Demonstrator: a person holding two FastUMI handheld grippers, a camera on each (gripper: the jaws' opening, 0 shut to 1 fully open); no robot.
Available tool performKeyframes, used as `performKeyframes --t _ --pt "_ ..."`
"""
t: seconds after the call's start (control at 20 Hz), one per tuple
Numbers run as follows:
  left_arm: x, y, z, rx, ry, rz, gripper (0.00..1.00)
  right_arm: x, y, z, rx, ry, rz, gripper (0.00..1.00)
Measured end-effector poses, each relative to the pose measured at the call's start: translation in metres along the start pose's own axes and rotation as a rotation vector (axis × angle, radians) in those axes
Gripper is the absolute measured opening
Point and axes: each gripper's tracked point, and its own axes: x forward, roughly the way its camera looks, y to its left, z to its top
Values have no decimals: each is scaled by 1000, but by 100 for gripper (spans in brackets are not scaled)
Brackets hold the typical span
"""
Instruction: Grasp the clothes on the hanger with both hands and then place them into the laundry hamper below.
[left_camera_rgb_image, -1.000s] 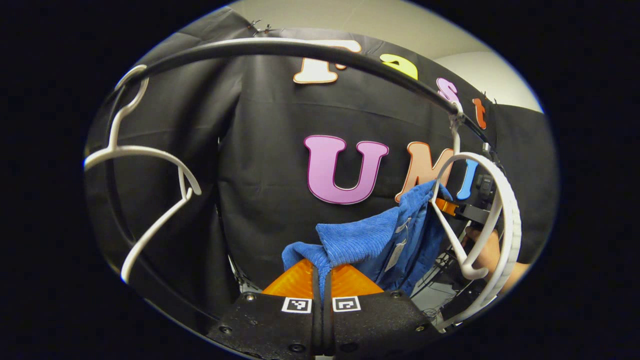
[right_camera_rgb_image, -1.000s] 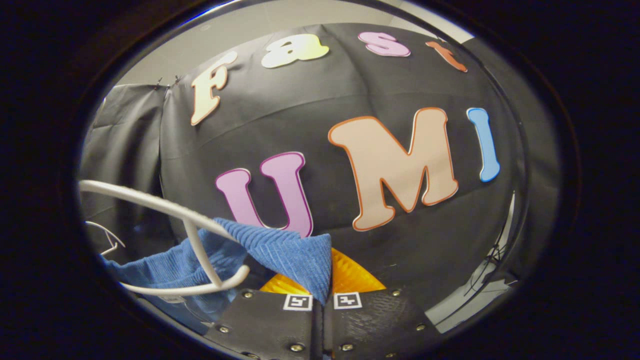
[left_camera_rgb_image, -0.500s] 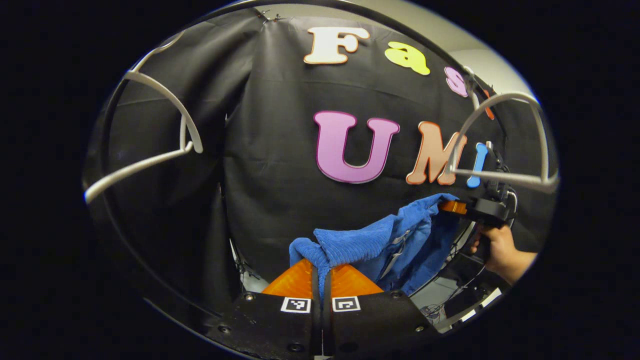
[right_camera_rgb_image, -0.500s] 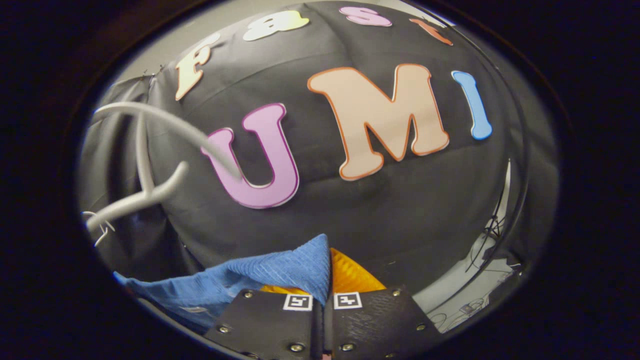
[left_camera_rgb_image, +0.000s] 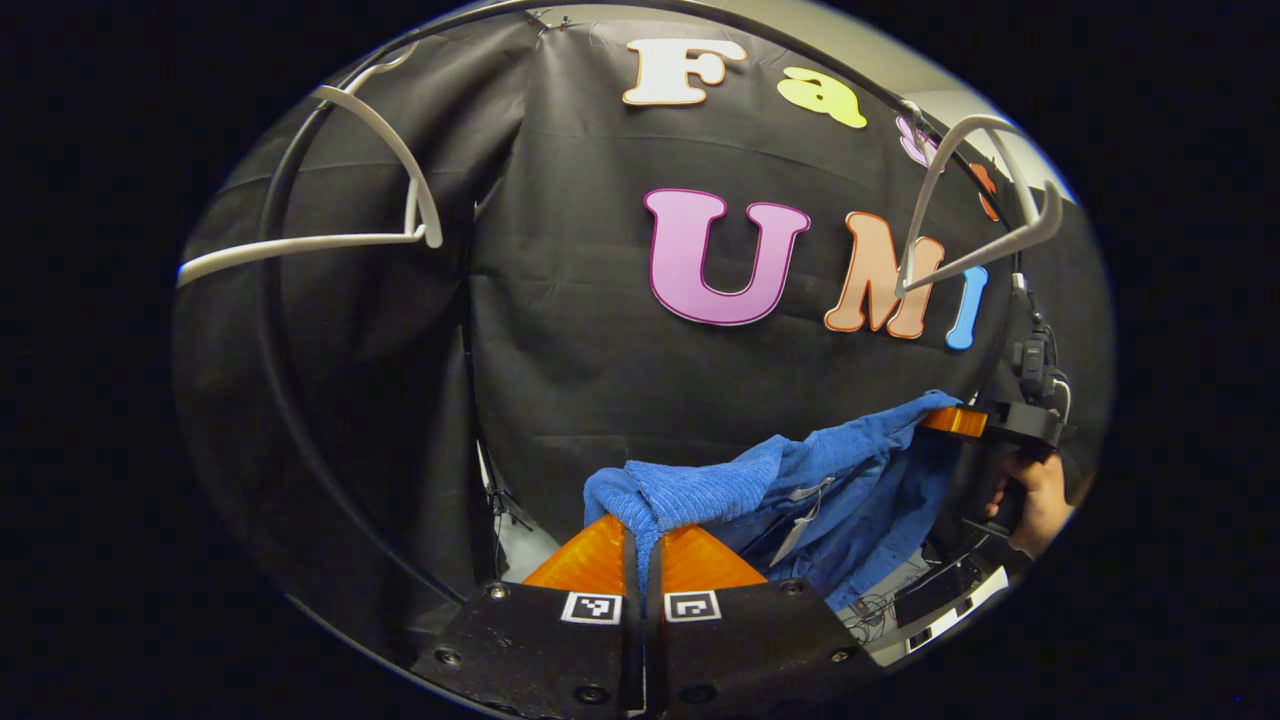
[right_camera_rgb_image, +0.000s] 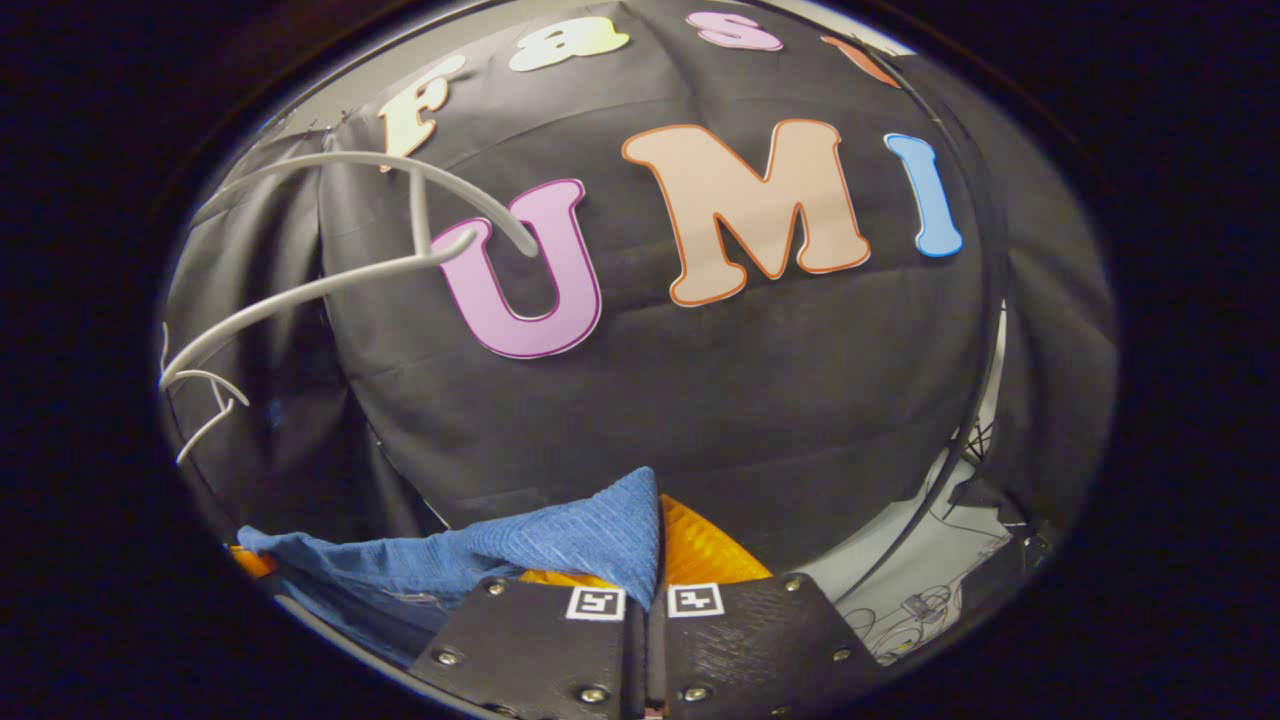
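Our left gripper (left_camera_rgb_image: 641, 548) and right gripper (right_camera_rgb_image: 650, 560) each pinch a corner of the blue ribbed knit garment (left_camera_rgb_image: 800, 480), which we hold slung between them below the white plastic hanger (left_camera_rgb_image: 985, 200).

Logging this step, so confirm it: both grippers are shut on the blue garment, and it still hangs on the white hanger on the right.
One detail is wrong. The left gripper and the right gripper are both shut on the blue garment, but it is off the white hanger. The left gripper view shows that hanger bare on the rail, well above the cloth stretched between the grippers.
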Motion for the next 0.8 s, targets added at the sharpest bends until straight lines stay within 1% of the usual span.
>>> performKeyframes --t 0.2,0.45,0.6,0.65,0.8 --pt "-27 -23 -10 7 -5 1 2 -58 4 2 -12 -12 40 1" --pt "-72 -62 -12 30 -31 -36 3 -131 0 7 -13 -43 81 1" --pt "-90 -91 -14 40 -37 -67 0 -173 1 5 -5 -56 109 1" --pt "-96 -102 -16 46 -38 -73 1 -184 1 5 -1 -60 116 1" --pt "-111 -134 -11 54 -55 -110 1 -214 1 3 -7 -76 132 2"
